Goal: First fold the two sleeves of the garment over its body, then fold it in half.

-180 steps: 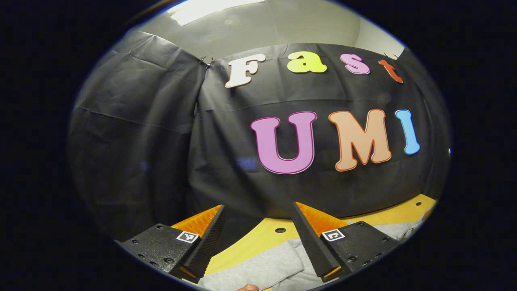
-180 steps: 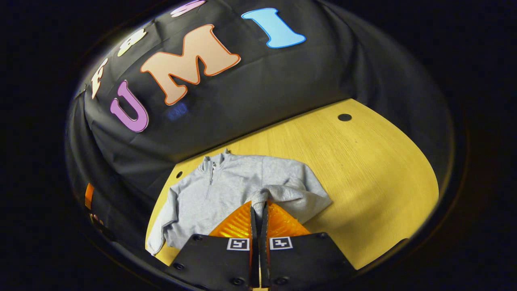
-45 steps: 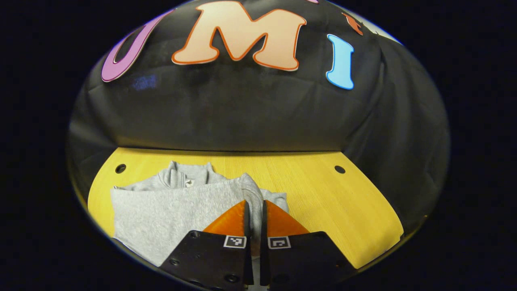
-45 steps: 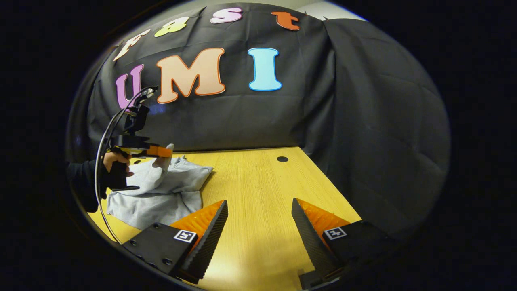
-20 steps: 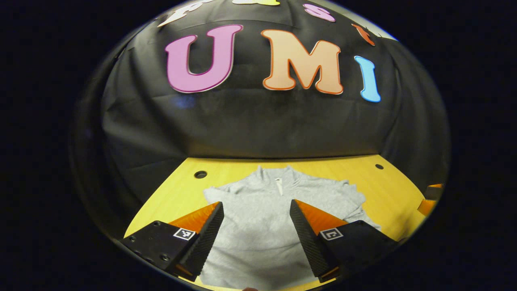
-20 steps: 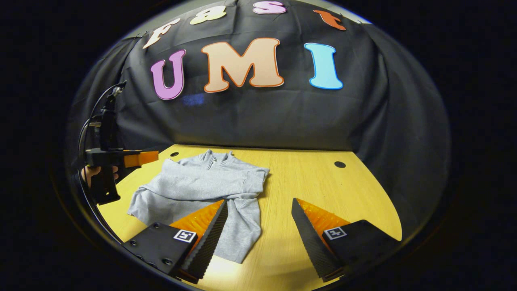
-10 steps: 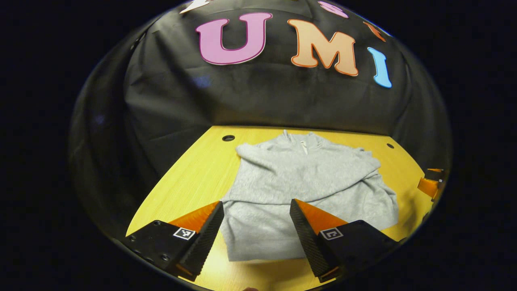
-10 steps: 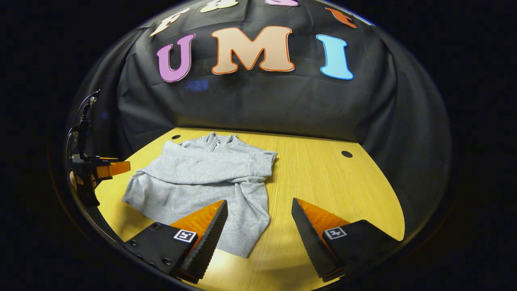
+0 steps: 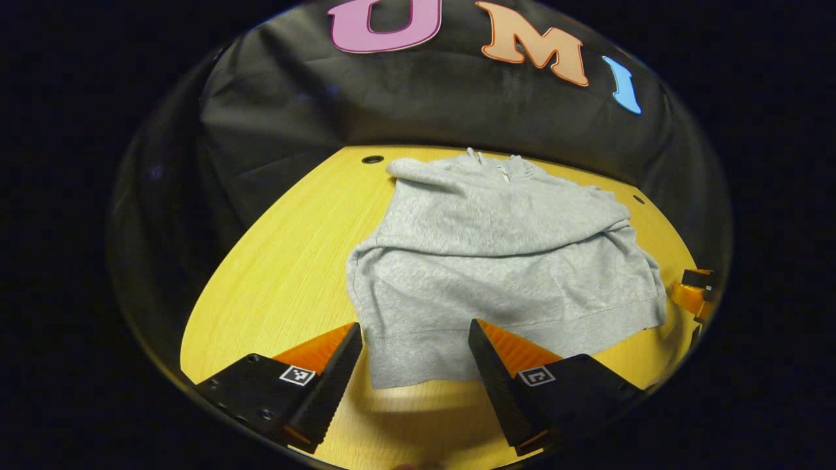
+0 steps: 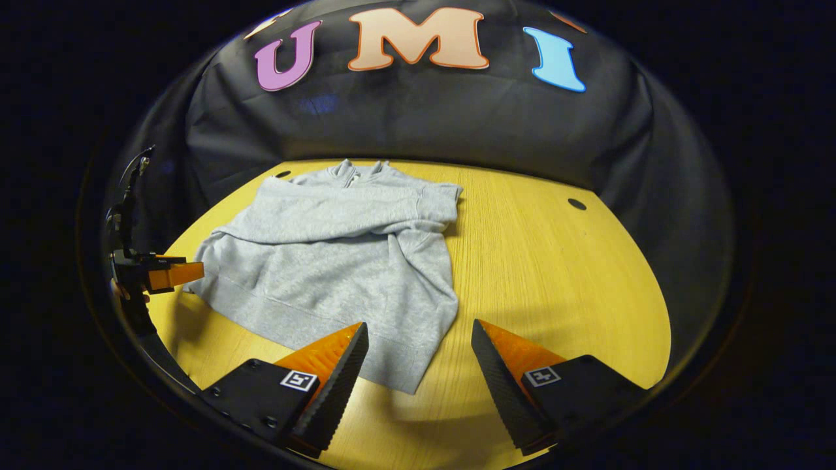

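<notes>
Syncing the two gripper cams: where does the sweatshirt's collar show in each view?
Left gripper view: collar top centre, at the far end of the grey sweatshirt, near the booth wall.
Right gripper view: collar upper left of centre, again at the sweatshirt's far end.
Shared landmark: the table hole beside the collar, seen left of it in both views.

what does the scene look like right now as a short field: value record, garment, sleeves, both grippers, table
garment: grey zip-neck sweatshirt, lying flat, collar toward the booth wall
sleeves: both folded across the chest
half fold: not yet done, hem nearest the grippers
left gripper: jaws open, holding nothing, poised at the hem's left corner
right gripper: jaws open, holding nothing, poised at the hem's right corner
table: yellow wood
</notes>
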The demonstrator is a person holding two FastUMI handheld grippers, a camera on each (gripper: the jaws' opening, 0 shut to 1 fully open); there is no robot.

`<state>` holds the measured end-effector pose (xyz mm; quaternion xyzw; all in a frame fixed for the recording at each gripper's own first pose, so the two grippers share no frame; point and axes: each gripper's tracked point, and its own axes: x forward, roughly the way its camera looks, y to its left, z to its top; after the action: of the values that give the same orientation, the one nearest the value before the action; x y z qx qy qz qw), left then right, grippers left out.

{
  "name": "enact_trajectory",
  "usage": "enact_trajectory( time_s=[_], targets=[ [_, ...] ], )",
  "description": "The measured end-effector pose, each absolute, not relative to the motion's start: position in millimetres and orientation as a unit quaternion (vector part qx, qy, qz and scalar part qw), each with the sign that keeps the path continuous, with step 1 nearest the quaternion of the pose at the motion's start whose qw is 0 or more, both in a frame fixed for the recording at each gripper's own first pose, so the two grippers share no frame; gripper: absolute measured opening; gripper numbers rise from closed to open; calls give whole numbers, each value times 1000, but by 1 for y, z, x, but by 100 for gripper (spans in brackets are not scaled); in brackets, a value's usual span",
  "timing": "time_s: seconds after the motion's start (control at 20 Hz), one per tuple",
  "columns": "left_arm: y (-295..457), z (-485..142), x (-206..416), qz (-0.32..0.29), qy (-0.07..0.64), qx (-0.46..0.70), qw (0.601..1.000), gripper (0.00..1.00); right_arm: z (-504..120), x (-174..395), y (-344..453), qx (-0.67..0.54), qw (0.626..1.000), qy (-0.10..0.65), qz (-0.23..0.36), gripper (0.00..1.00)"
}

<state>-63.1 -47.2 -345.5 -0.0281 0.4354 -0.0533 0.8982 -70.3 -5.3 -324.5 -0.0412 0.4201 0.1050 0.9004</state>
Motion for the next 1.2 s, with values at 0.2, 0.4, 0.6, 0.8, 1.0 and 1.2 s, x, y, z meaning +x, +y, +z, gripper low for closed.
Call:
enact_trajectory(
  time_s=[0.2,0.4,0.6,0.8,1.0,1.2],
  targets=[
    [-44,-358,-68,-48,448,-37,892,96,-349,-80,-1,-30,882,460,97,99],
    [-45,-359,-68,-55,451,-42,890,97,-363,-85,1,-24,871,482,91,99],
    [-44,-357,-68,-52,447,-44,892,95,-365,-86,3,-19,869,486,91,99],
    [-59,-361,-63,-70,444,-50,892,71,-366,-90,24,-8,863,488,132,60],
    [-70,-356,-59,-89,434,-87,892,13,-367,-88,30,20,853,504,133,10],
    [-72,-357,-57,-92,447,-110,883,0,-363,-91,31,35,855,502,126,5]
  ],
)
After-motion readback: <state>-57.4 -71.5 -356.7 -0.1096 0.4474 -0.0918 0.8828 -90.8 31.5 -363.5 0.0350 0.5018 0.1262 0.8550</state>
